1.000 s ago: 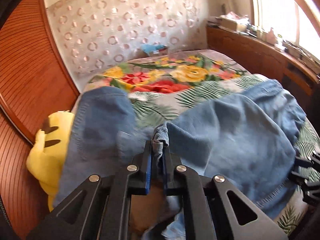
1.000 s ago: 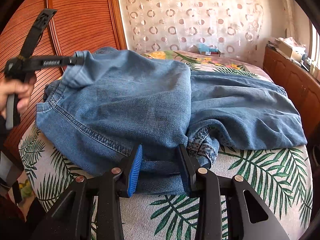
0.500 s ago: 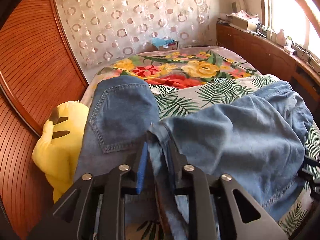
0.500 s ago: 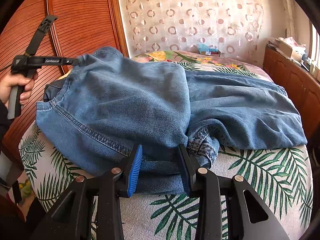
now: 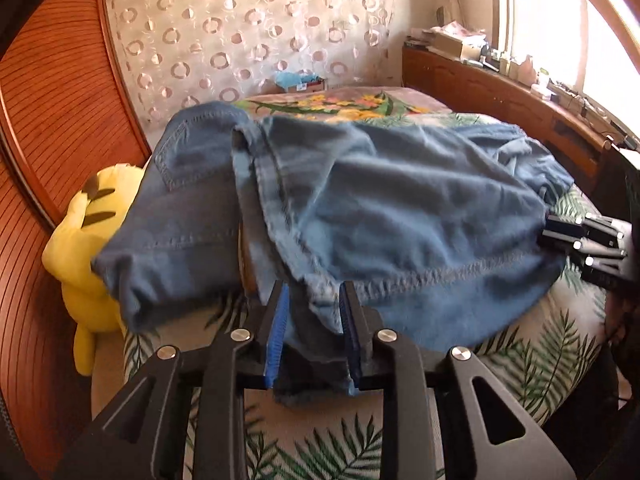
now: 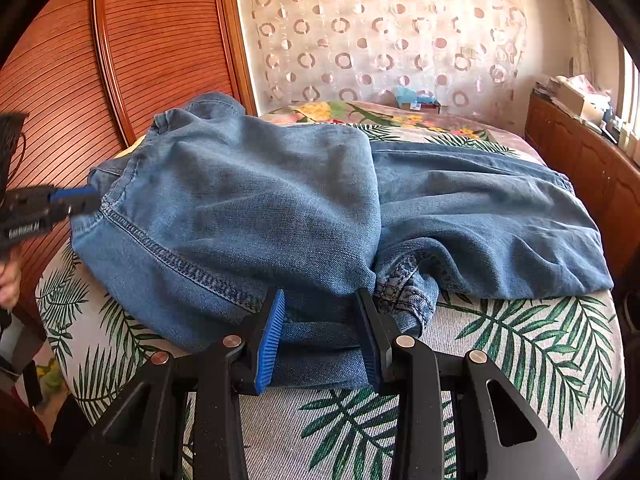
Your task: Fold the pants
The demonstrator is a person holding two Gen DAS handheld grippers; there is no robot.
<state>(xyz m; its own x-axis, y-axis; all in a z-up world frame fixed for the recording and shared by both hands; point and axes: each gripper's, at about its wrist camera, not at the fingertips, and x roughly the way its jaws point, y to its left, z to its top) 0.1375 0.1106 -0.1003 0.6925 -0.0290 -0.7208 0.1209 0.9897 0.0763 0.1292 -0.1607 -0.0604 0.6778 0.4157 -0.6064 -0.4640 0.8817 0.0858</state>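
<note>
wood panel wall (image 6: 120, 40) | circle-print curtain (image 6: 380, 40) | sunlit window (image 5: 560, 20)

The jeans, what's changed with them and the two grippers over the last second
The left gripper, which pinched a corner of the jeans and held it raised, has come down to the bed. Its jaws have just been opening, and denim still lies between them, no longer pinched. The raised corner has dropped flat. The right gripper stayed clamped on the near fold, and the yellow plush toy hasn't moved.

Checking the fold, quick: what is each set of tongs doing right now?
Left tongs: just opened, jeans loose between them.
Right tongs: closed on the jeans.
</note>
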